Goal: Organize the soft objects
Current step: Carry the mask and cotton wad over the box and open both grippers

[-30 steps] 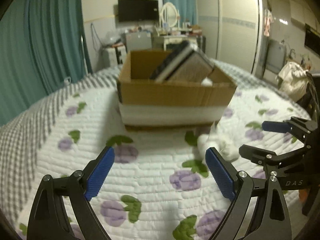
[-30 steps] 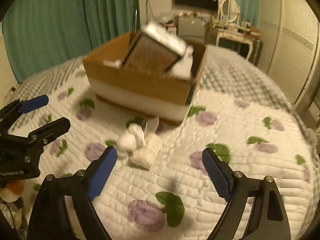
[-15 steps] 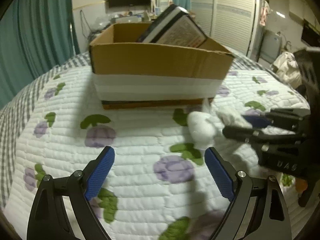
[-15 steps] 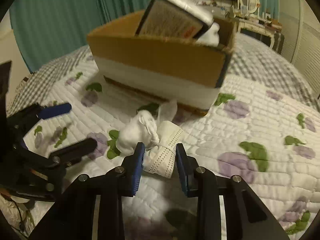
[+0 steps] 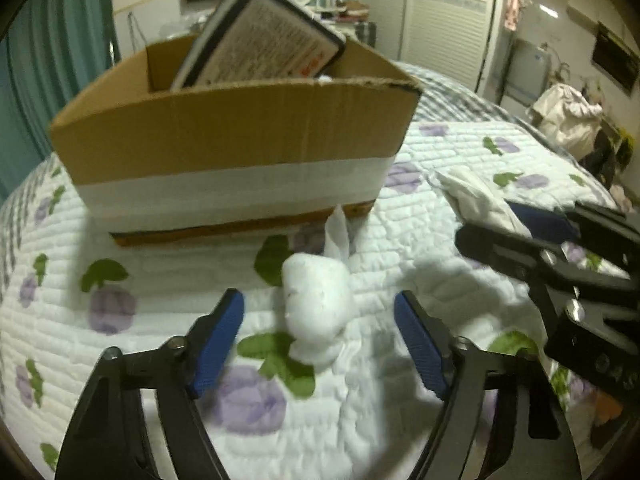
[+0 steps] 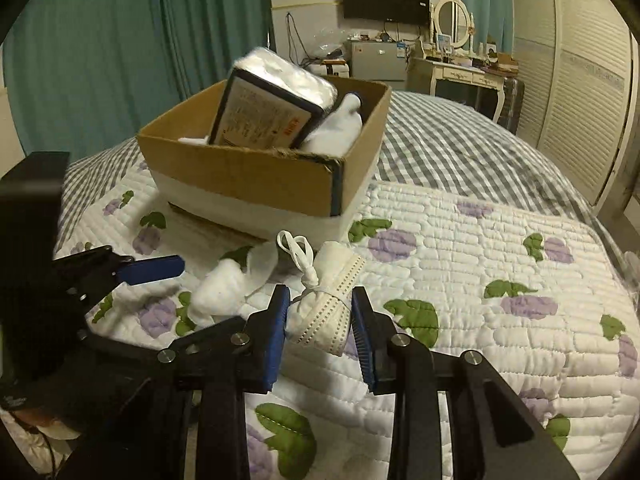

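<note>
A white cotton wad in clear plastic (image 5: 316,312) lies on the quilted bedspread (image 5: 132,264), between the fingers of my open left gripper (image 5: 319,338); it also shows in the right wrist view (image 6: 224,290). My right gripper (image 6: 320,326) is shut on a rolled white face mask (image 6: 328,312) tied with its ear loop, lifted off the quilt; in the left wrist view the mask (image 5: 476,200) sticks out of that gripper (image 5: 532,228). A cardboard box (image 6: 256,176) stands behind, holding a wet-wipes pack (image 6: 272,104) and a white soft item (image 6: 336,132).
The box (image 5: 236,152) sits close ahead of both grippers. The bedspread (image 6: 500,264) runs wide to the right, with a grey checked sheet (image 6: 452,148) behind. Curtains (image 6: 120,48), a dresser (image 6: 460,76) and wardrobe doors (image 6: 580,92) ring the room.
My right gripper, shut on the mask, has lifted it off the quilt. My left gripper has moved forward and right around the cotton wad and narrowed a little.
</note>
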A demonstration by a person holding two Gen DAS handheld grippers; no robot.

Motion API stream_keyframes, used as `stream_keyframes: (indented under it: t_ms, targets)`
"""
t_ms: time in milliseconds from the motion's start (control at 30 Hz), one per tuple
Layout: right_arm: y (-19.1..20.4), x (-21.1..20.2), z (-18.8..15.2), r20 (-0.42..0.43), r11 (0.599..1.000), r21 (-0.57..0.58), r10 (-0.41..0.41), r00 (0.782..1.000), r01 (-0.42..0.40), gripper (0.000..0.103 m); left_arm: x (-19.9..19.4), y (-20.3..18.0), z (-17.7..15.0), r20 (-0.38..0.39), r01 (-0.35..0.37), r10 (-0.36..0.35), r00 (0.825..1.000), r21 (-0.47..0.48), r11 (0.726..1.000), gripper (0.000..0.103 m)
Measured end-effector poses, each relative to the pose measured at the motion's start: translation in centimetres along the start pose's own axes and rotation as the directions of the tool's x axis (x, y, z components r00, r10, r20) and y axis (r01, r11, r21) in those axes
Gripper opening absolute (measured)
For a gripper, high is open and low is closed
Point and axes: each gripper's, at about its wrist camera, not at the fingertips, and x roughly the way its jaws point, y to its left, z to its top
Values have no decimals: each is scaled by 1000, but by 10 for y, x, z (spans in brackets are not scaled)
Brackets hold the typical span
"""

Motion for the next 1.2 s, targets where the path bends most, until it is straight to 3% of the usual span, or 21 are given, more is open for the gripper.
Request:
stream_keyframes:
  t_ms: [33,133,233,500,700,833,967,1200]
  targets:
    - [-1,2,-1,-6,1000,4,1,1000,-1,31,4,0,1,-8,3,-3,1000,-5,1000,52]
    - [-7,7,-3,-19,1000,25,12,1000,-11,31,13,1,-2,-23,14,-14,1000,-16,1000,36]
    - [-9,8,-5,-17,999,36,13,1000,-12,31,7,1,-5,-4,24,-24,1000,-9,1000,32]
    - [6,-18,1,15,1000,27,-15,1000,15,31,-47,4,-6,65,41,-42,997,24,999,31]
    - [35,-71,12,59,999,2,-53,997,53,31,-113,18,-7,136,54,-55,989,13,998,31]
    - [52,-108,27,110,997,51,-64,992,58,31,-150,23,-2,193,48,-52,980,28,998,31]
    - [68,-144,51,202,994,81,-90,975,75,31,-185,42,9,258,42,-48,965,29,999,31]
    - [79,-170,110,335,993,96,-95,937,66,31,-193,73,44,310,-12,3,951,28,1000,31]
